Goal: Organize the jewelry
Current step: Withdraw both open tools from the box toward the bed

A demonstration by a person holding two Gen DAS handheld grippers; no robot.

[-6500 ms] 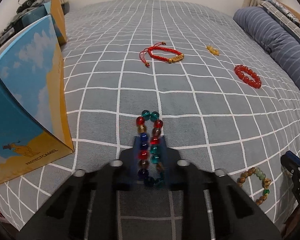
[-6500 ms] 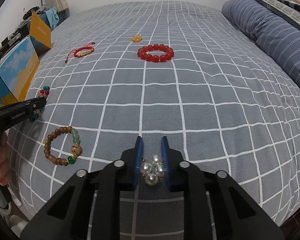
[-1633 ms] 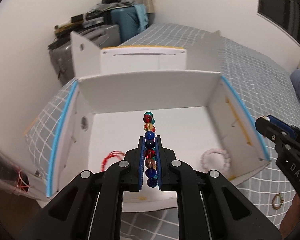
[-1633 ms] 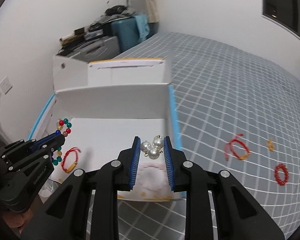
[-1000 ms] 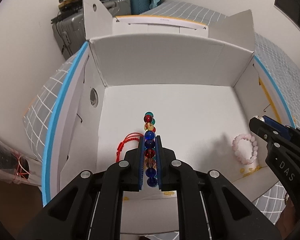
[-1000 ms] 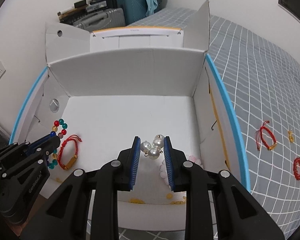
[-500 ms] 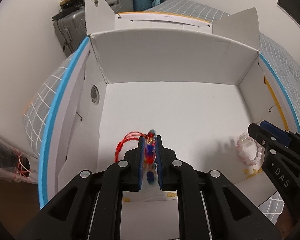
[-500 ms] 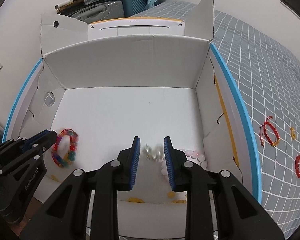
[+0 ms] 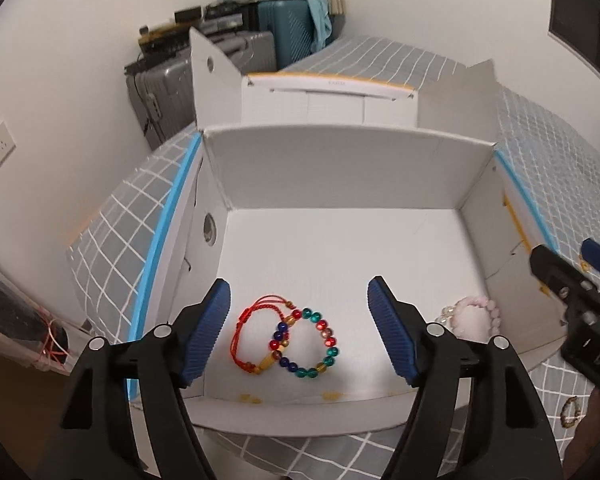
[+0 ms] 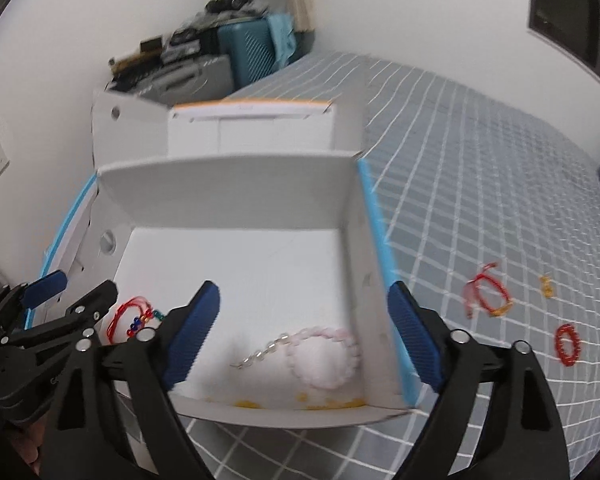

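A white cardboard box (image 9: 340,168) stands open on the grey checked bed. On its floor lie a multicoloured bead bracelet (image 9: 306,342), partly over a red cord bracelet (image 9: 256,334), and a pink bead bracelet (image 9: 474,314) at the right. My left gripper (image 9: 298,332) hangs above the two left bracelets, its jaws opening with nothing pressed between them. In the blurred right wrist view the pearl piece (image 10: 260,354) lies beside the pink bracelet (image 10: 324,356). My right gripper (image 10: 302,336) is above them, jaws opening and empty.
On the bed to the right of the box lie a red cord bracelet (image 10: 486,292), a small yellow piece (image 10: 546,286) and a red bead bracelet (image 10: 568,344). A wooden bead bracelet (image 9: 570,412) lies near the box's front corner. Suitcases (image 9: 260,40) stand by the wall behind.
Both grippers let go and spread wide. The multicoloured bracelet fell flat onto the box floor, and the pearl piece dropped beside the pink bracelet. Both grippers rose a little.
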